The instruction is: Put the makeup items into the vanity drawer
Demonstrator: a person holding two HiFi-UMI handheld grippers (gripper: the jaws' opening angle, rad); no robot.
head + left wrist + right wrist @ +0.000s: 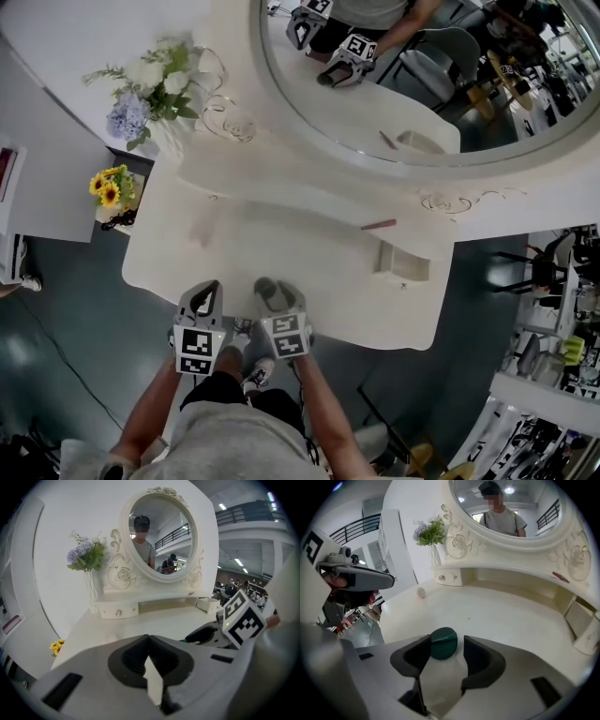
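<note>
My right gripper point(446, 649) hovers over the front edge of the white vanity table point(309, 281). Its jaws stand wide, and a dark green round compact point(443, 643) lies between them. The compact sits against the left jaw, with a gap at the right one. My left gripper point(149, 654) is shut and empty, just left of the right gripper point(272, 292) in the head view. A small open drawer point(403, 261) sits at the table's right. A reddish pencil point(379, 225) lies on the shelf under the mirror. A pale pink egg-shaped sponge point(421, 592) rests on the table's left.
An oval mirror point(422, 150) in an ornate frame backs the table. A vase of white and lilac flowers point(150, 94) stands at the left end, yellow flowers point(112, 192) beside it lower down. A shut drawer with knobs point(117, 611) sits under the vase. The person's legs are below the table edge.
</note>
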